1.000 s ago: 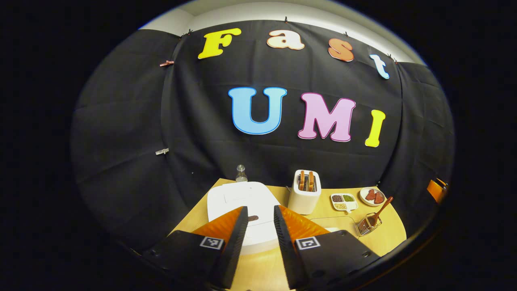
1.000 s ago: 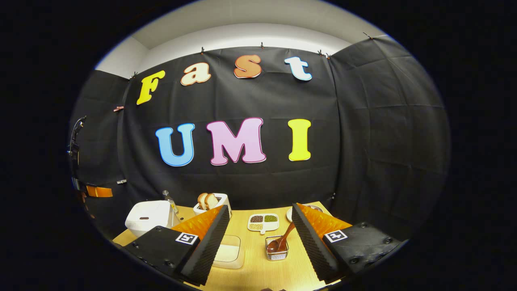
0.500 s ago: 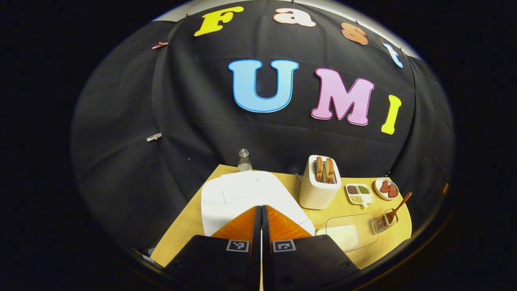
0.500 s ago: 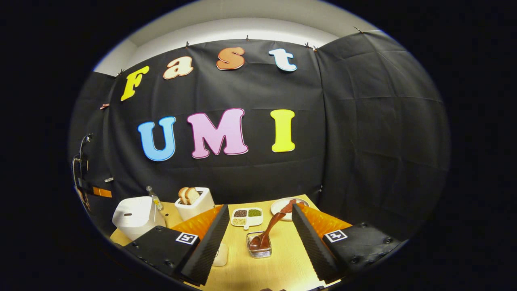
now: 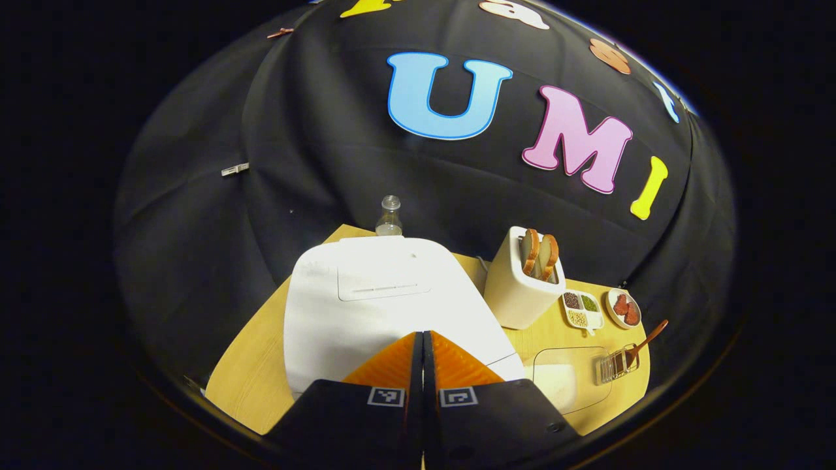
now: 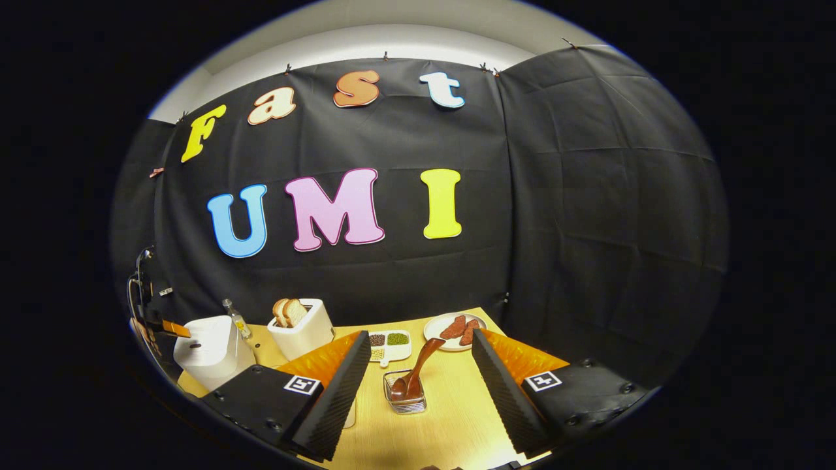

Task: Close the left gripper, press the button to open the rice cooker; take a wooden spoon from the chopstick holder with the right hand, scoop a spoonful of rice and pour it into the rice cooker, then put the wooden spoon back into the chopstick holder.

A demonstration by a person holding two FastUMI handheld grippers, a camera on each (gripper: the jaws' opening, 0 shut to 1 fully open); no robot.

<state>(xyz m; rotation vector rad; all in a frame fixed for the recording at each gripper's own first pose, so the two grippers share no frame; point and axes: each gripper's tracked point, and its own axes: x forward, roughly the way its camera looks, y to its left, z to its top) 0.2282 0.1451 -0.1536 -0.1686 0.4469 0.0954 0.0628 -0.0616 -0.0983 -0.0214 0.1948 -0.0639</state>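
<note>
The left gripper [image 5: 422,336] has its two fingers pressed flat together with nothing between them, poised over the front edge of the white rice cooker [image 5: 379,294], whose lid is down. The button itself is hidden beneath the fingertips, so contact cannot be confirmed. In my judgement the step in hand is the press: the joined tips should come straight down on the latch, squarely and without sliding sideways (a glancing push may shift the cooker on the table [image 5: 251,385] rather than release the lid).

The right gripper [image 6: 416,356] is spread wide and grips nothing. It hangs above the wire chopstick holder [image 6: 406,399], where the wooden spoon [image 6: 418,372] stands tilted, its handle leaning up toward the far side. In the left gripper view, the clear rice container [image 5: 568,385] sits between cooker and holder. The toaster [image 6: 299,329] stands beside the cooker, well clear of the press.
</note>
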